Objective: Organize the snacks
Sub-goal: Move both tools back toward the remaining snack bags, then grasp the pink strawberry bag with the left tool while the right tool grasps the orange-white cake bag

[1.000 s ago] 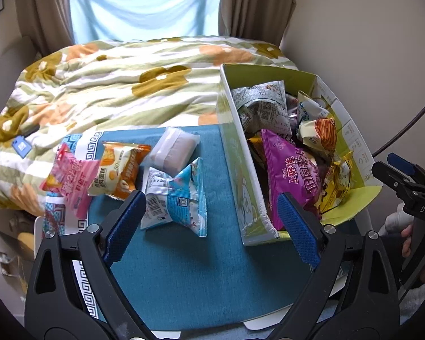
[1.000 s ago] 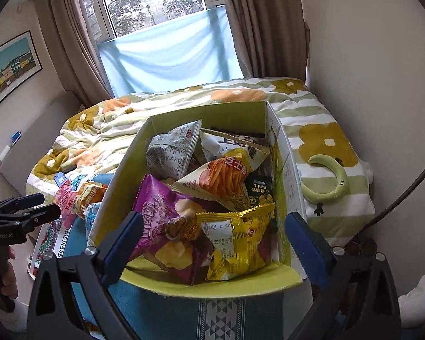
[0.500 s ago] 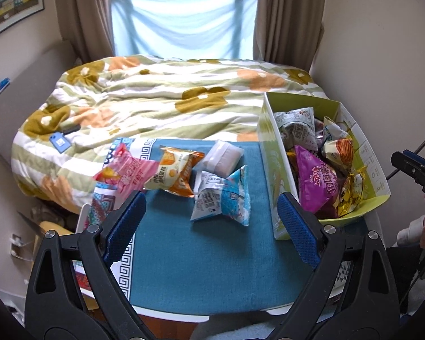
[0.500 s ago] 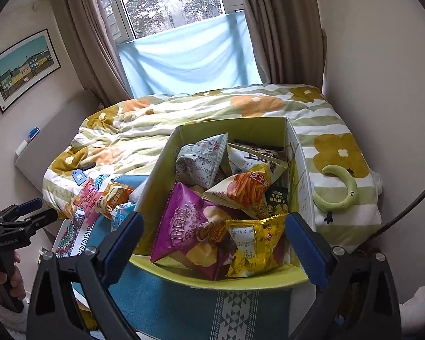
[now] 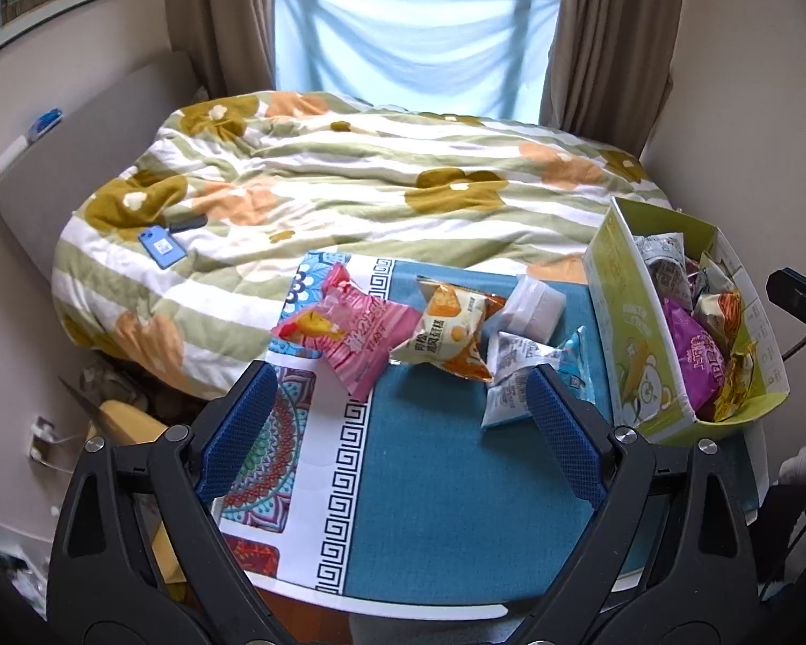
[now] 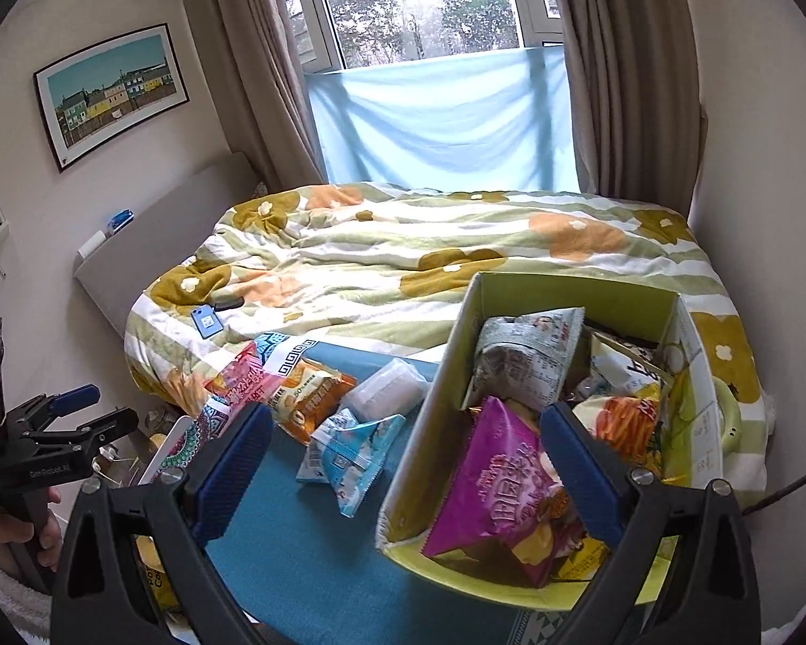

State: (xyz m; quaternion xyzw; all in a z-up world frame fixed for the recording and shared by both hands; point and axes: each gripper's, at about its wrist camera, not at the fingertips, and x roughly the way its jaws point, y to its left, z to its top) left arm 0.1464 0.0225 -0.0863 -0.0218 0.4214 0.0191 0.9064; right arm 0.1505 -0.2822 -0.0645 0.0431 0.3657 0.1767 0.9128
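Note:
On the teal table mat point(image 5: 446, 494) lie a pink snack packet point(image 5: 357, 333), an orange-and-white packet point(image 5: 448, 333), a clear white pouch point(image 5: 537, 307) and a light-blue packet point(image 5: 516, 376). A green box point(image 5: 618, 322) at the right holds several snack bags, a purple one point(image 6: 505, 489) in front. My left gripper point(image 5: 397, 414) hangs open and empty above the mat, short of the loose packets. My right gripper point(image 6: 403, 462) is open and empty too, hovering over the box's near left corner point(image 6: 403, 510). The same loose packets show in the right wrist view, the blue one point(image 6: 349, 451) nearest.
A bed with a flowered quilt point(image 5: 349, 188) stretches behind the table, with a blue phone point(image 5: 161, 247) on it. A curtained window point(image 6: 430, 27) and walls close the room. The other hand-held gripper point(image 6: 54, 430) shows at the far left, held by a hand.
Both grippers have pulled back and risen, so table, box and bed look smaller and further off. Both have stayed open and empty. The packets have not moved.

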